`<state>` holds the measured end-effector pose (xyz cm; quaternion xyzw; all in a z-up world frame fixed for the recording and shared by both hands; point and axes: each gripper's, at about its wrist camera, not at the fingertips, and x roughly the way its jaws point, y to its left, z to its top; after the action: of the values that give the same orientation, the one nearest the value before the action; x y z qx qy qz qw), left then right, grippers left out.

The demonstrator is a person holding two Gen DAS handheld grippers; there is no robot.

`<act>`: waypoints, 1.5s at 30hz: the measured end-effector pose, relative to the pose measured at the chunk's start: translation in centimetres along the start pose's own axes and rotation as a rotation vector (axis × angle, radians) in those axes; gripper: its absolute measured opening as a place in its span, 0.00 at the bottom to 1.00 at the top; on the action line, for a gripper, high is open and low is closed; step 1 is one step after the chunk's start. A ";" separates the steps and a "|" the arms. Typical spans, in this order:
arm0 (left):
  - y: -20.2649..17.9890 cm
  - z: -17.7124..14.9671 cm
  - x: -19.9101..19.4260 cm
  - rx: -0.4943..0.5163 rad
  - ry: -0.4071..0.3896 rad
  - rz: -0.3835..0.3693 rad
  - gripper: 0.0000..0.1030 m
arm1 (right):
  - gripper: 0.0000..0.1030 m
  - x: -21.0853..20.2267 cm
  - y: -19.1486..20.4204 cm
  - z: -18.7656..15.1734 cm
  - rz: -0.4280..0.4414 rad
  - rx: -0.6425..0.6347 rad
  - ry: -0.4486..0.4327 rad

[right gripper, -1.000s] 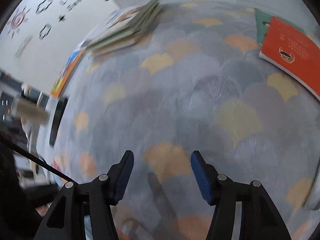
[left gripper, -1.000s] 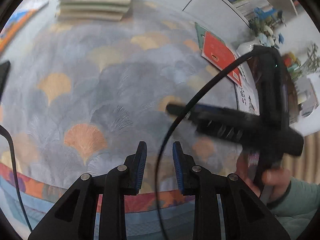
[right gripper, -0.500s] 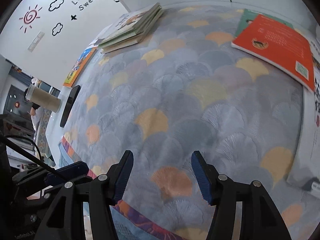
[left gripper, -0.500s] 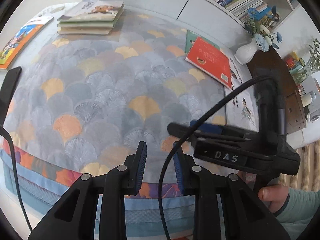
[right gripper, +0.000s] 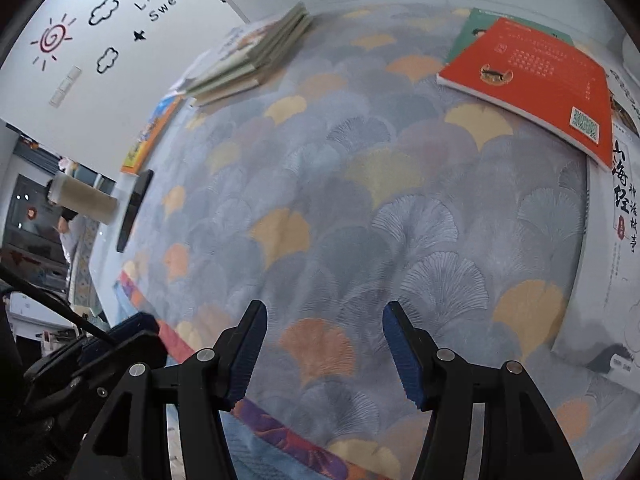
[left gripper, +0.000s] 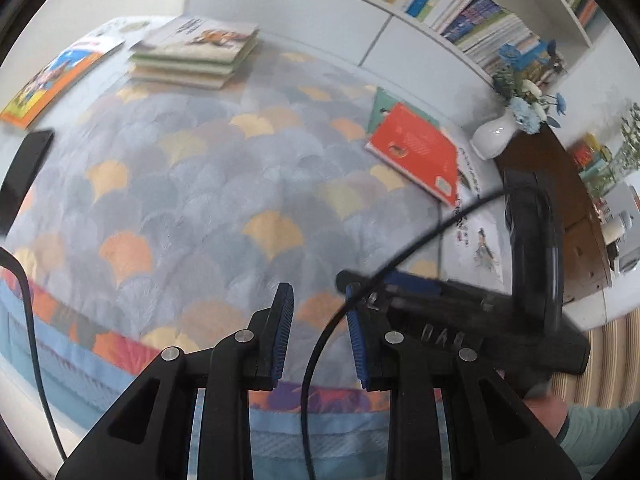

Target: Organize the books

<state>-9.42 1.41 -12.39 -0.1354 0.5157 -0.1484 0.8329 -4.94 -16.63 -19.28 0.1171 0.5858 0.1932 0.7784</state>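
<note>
**Both grippers empty over the cloth**

A stack of books (right gripper: 256,60) lies at the far left of the patterned cloth (right gripper: 360,208). The left gripper (left gripper: 318,330) and right gripper (right gripper: 322,350) hover near its front edge, fingers apart, holding nothing. A red book (right gripper: 532,80) lies far right.

Two grippers are showing: the left gripper (left gripper: 318,330) and the right gripper (right gripper: 322,350). One stack of books (left gripper: 192,54), roughly four volumes, is lying on the tabletop. One red book (right gripper: 532,80) is lying over one green book (right gripper: 476,28). One white book (right gripper: 612,248) and one orange book (left gripper: 52,80) are lying singly. One phone (right gripper: 134,208) and one vase (left gripper: 494,140) are also showing.
</note>
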 end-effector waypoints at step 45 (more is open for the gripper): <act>-8.7 17.6 24.3 0.271 0.293 -0.174 0.49 | 0.54 -4.3 -20.0 11.3 -0.118 0.262 -0.241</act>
<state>15.75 -14.73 -21.38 -0.0432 0.5931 -0.3056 0.7436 8.08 -36.00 -20.51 0.2053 0.5143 0.0538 0.8310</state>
